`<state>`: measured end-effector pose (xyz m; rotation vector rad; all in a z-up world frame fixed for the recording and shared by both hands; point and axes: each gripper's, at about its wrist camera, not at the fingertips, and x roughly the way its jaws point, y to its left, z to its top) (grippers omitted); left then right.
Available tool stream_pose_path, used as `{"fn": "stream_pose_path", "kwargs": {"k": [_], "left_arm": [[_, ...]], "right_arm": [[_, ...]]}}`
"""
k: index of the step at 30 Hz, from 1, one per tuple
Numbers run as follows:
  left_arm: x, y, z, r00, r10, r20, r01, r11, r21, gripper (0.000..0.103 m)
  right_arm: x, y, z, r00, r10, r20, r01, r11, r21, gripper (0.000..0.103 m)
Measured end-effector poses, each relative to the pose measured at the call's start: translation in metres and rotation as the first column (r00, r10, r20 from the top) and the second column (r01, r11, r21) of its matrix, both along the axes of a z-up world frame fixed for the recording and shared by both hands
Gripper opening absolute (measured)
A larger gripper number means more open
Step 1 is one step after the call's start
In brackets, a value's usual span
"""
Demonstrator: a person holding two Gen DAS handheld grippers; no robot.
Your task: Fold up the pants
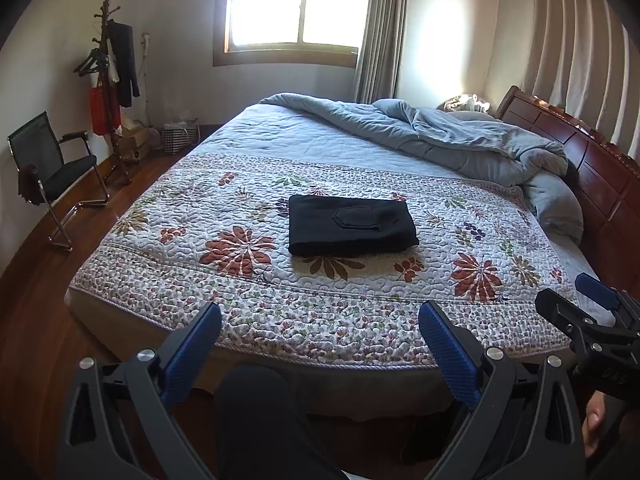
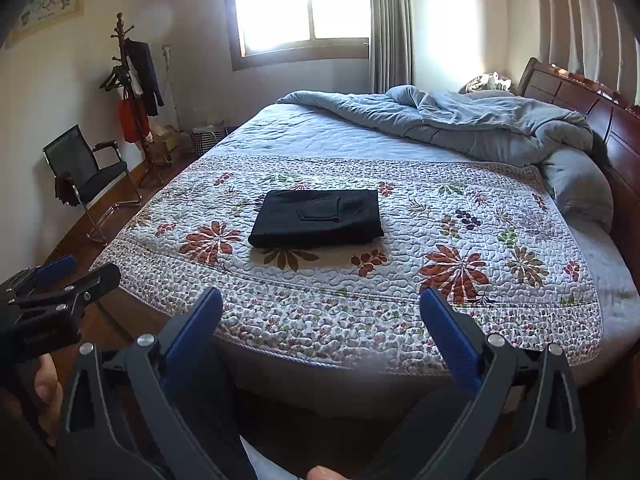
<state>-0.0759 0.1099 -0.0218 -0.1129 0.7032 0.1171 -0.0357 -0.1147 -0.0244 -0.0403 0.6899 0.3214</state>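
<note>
Black pants (image 1: 352, 225) lie folded into a neat rectangle with a pocket on top, on the floral quilt (image 1: 248, 288) in the middle of the bed; they also show in the right wrist view (image 2: 318, 218). My left gripper (image 1: 320, 316) is open and empty, held back from the foot of the bed, well short of the pants. My right gripper (image 2: 322, 300) is open and empty too, at about the same distance. Each gripper shows in the other's view, the right one (image 1: 576, 300) at the right edge and the left one (image 2: 88, 272) at the left edge.
A rumpled blue duvet (image 1: 440, 136) lies across the head of the bed by the wooden headboard (image 1: 600, 176). A black chair (image 1: 52, 172) and a coat stand (image 1: 112, 92) are at the left on the wooden floor. A bright window (image 1: 296, 4) is behind.
</note>
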Motion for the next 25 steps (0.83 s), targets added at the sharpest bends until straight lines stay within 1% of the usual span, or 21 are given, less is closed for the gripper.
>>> {"fn": "stream_pose_path", "kwargs": {"k": [18, 25], "left_arm": [[-0.0047, 0.0000, -0.0034, 1.000, 0.020, -0.013, -0.020, 1.000, 0.004, 0.099], [-0.0034, 0.0009, -0.0047, 1.000, 0.013, -0.023, -0.013, 1.000, -0.011, 0.099]], "right_arm": [[-0.0013, -0.0014, -0.0052, 1.000, -0.003, -0.003, 0.003, 1.000, 0.002, 0.098], [-0.0019, -0.0013, -0.0069, 1.000, -0.005, -0.004, 0.005, 1.000, 0.004, 0.098]]}}
